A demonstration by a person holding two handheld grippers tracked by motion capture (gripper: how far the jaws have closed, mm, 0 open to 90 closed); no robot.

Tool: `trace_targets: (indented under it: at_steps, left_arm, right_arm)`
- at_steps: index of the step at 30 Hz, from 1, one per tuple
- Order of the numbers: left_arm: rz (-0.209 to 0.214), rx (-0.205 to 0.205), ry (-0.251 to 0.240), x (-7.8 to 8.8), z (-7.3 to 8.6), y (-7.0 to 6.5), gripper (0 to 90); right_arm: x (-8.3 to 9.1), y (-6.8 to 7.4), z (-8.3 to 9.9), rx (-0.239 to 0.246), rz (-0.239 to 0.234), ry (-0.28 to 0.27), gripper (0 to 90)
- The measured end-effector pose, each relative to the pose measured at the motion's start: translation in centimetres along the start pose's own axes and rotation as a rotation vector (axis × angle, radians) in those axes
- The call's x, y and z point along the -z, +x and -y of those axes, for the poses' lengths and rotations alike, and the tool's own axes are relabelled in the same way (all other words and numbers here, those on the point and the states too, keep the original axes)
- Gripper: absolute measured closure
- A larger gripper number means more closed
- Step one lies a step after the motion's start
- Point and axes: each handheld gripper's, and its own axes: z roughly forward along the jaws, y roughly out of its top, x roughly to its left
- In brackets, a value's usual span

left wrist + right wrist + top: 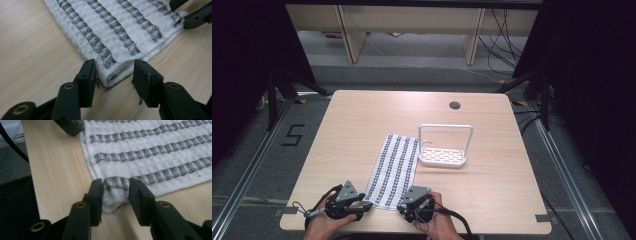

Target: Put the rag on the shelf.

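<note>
Left gripper [113,71], held in the person's left hand [324,225] near the front edge of the tabletop [362,107]: jaws parted, one on each side of the near left corner of the striped towel [120,27], which lies between them ungripped; clear gaps remain on both sides. Right gripper [115,192], held in the right hand [439,227] just beside the left one along the same front edge: jaws partly open and straddling the towel's near right corner, which is bunched and slightly raised between them; the left jaw touches the cloth, the right jaw stands just beside it, and no firm grip is evident. The towel, white with dark grey patterned stripes, lies flat and runs from the front edge toward the tabletop's centre. A white rack [444,145] with a slotted base and an upright rectangular frame stands just beside the towel's far right corner. A dark round grommet [455,105] sits near the far edge.
</note>
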Motion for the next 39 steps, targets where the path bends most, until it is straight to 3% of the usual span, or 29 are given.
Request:
trace_targets:
  at_steps: [5,6,8,11,13,16,19,20,25,29,34,39]
  left_arm:
    - [0.005,-0.025,-0.007,-0.2,-0.2,-0.3,68.4]
    - [0.006,-0.011,-0.01,-0.2,-0.2,-0.5,76.0]
    - [-0.003,-0.026,-0.009,-0.2,-0.2,-0.5,77.8]
    - [0.002,-0.014,-0.037,0.0,-0.3,-0.7,84.2]
    - [0.0,-0.021,-0.035,0.2,-0.4,-0.7,84.6]
    - [0.002,-0.013,-0.061,0.5,-0.5,-0.8,85.3]
    - [0.006,-0.035,-0.053,0.8,-0.7,-0.9,85.4]
    - [0.007,-0.023,-0.07,0.6,-0.7,-1.0,85.4]
    - [0.025,-0.011,-0.083,1.0,-0.9,-0.9,85.3]
    - [0.048,-0.003,-0.101,1.8,-1.4,-0.8,85.2]
    - [0.071,0.019,-0.144,3.4,-3.1,-0.9,85.1]
    - [0.086,0.01,-0.15,4.8,-5.1,-0.4,85.5]
  right_arm:
    - [0.1,0.0,0.0,0.02,0.016,0.01,74.1]
    - [0.1,-0.1,0.0,0.023,0.013,0.013,79.6]
    - [0.1,-0.2,0.0,0.026,0.015,0.01,81.1]
    - [0.1,-0.6,0.1,0.015,0.012,-0.005,84.4]
    - [0.1,-0.7,0.2,0.026,0.019,0.002,84.7]
    - [0.3,-0.6,0.1,0.006,0.0,-0.018,85.4]
    - [0.6,-0.6,-0.1,-0.001,-0.006,-0.006,85.5]
    - [0.5,-0.7,-0.1,0.022,0.006,-0.019,85.6]
    - [1.2,-0.9,-0.4,0.007,-0.008,-0.028,85.7]
    - [1.7,-1.3,-0.6,-0.006,-0.009,-0.065,85.8]
    - [3.6,-2.2,-1.9,-0.007,0.002,-0.136,86.1]
    - [5.0,-2.9,-3.1,0.003,0.025,-0.173,86.2]
